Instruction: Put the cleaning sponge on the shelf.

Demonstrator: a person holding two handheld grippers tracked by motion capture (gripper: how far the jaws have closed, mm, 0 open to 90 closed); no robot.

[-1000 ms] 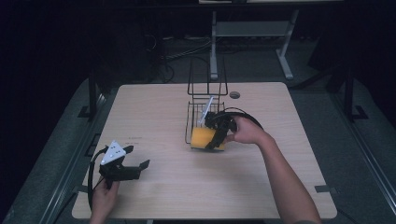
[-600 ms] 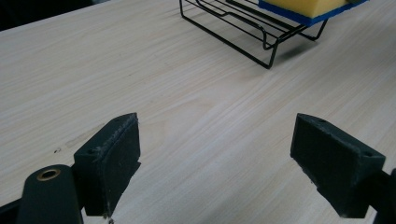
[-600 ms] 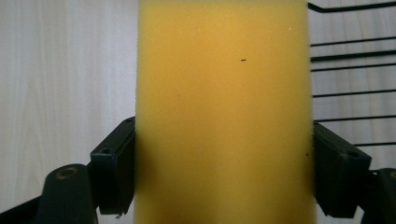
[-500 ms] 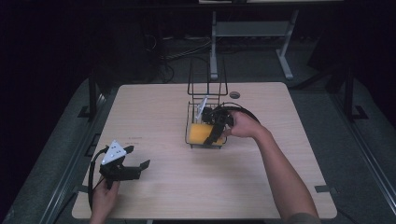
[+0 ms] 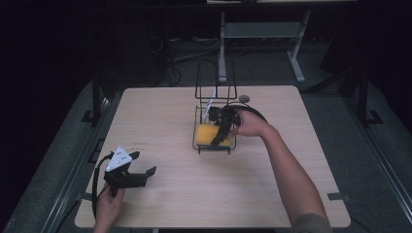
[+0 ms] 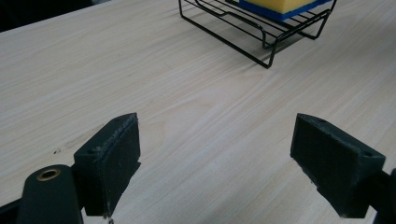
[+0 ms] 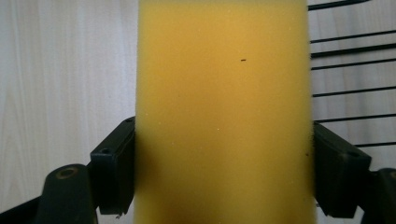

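Here the tabletop point(image 5: 175, 107) has much free wood on its left half and along the near edge, and also at the far right corner, so both arms have room to move there. The black wire rack point(image 5: 214, 127) stands a little right of the middle, toward the far side, and its tall wire back rises at the far end; a small round dark thing point(image 5: 244, 98) lies just beyond it near the far edge. The right gripper point(image 5: 219, 137) reaches into the low tray of the rack from the right, and its jaws are pressed against the two sides of the yellow sponge point(image 5: 206, 133), which lies inside the tray. In the right gripper view the sponge point(image 7: 224, 112) sits between the two black pads and touches both, with the rack wires behind it at the right. The left gripper point(image 5: 141, 167) rests low at the near left corner of the tabletop, well apart from the rack, and its jaws are spread wide with nothing between them. In the left gripper view the near corner of the rack point(image 6: 261, 32) shows at the top, with the sponge point(image 6: 285, 5) cut off by the frame; a blue layer is under the yellow one. The floor around the tabletop is dark and hard to make out.
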